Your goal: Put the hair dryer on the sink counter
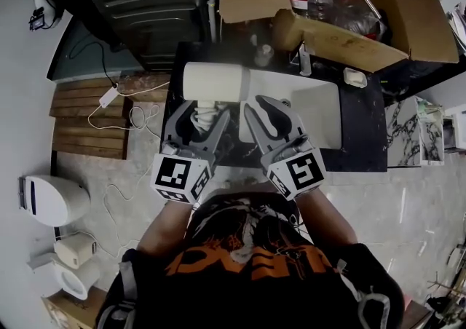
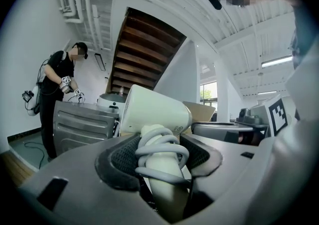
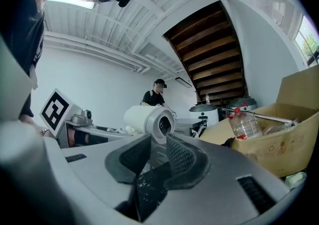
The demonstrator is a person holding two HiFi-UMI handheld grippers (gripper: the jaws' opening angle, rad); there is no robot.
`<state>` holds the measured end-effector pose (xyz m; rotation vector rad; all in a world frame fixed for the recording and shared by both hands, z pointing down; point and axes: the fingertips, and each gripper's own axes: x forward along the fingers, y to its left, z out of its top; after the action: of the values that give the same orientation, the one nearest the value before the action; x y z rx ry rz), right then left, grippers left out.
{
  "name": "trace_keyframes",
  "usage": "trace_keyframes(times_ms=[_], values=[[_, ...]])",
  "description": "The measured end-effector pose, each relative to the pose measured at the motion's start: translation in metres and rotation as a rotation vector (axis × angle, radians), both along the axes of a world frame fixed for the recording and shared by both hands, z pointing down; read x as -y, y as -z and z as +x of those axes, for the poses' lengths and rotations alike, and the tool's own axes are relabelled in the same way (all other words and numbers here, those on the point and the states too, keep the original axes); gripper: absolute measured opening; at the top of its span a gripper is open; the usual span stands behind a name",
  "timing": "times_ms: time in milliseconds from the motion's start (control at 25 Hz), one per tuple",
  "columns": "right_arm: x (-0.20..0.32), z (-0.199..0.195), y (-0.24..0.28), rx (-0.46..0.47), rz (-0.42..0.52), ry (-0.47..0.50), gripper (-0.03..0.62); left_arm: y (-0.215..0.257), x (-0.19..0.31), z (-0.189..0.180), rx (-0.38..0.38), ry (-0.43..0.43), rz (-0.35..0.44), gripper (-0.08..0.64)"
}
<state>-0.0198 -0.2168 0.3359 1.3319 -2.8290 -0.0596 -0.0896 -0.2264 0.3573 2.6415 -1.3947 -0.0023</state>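
The white hair dryer [image 1: 215, 81] has its cord wound round the handle. My left gripper [image 1: 204, 118] is shut on that handle and holds the dryer upright, with the barrel lying level above the jaws. In the left gripper view the wrapped handle [image 2: 162, 154] sits between the dark pads. The dryer hangs over the left part of the dark sink counter [image 1: 360, 138], beside the white basin [image 1: 317, 113]. My right gripper [image 1: 271, 113] is just to the right, its jaws a narrow gap apart with nothing between them. The right gripper view shows the dryer's barrel [image 3: 144, 118] ahead on the left.
An open cardboard box [image 1: 342, 36] with plastic bottles stands at the back of the counter. Left of it is a grey metal appliance [image 1: 153, 7]. On the floor to the left lie wooden slats [image 1: 87, 116], a white cable and a toilet [image 1: 51, 200]. Another person [image 2: 57, 94] stands beyond.
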Motion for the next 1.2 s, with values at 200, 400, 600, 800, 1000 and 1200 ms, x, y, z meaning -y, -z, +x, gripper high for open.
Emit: trace_keyframes(times_ms=[200,400,600,800,1000,1200], values=[[0.019,-0.003,-0.030,-0.005,-0.045,-0.018,0.095,-0.038,0.021,-0.008,0.018,0.004,-0.086,0.262],[0.047,-0.009,-0.081,0.027,-0.153,-0.051,0.097,-0.086,0.042,-0.015,0.005,0.017,-0.204,0.262],[0.070,-0.017,-0.131,0.000,-0.219,-0.078,0.097,-0.141,0.063,-0.023,0.010,0.041,-0.324,0.262],[0.080,-0.032,-0.182,-0.078,-0.293,-0.069,0.097,-0.193,0.075,-0.031,0.030,0.063,-0.444,0.262],[0.080,-0.044,-0.229,-0.182,-0.350,-0.059,0.097,-0.240,0.084,-0.036,0.029,0.084,-0.554,0.262],[0.077,-0.052,-0.238,-0.197,-0.366,-0.048,0.097,-0.273,0.090,-0.052,0.058,0.124,-0.619,0.262]])
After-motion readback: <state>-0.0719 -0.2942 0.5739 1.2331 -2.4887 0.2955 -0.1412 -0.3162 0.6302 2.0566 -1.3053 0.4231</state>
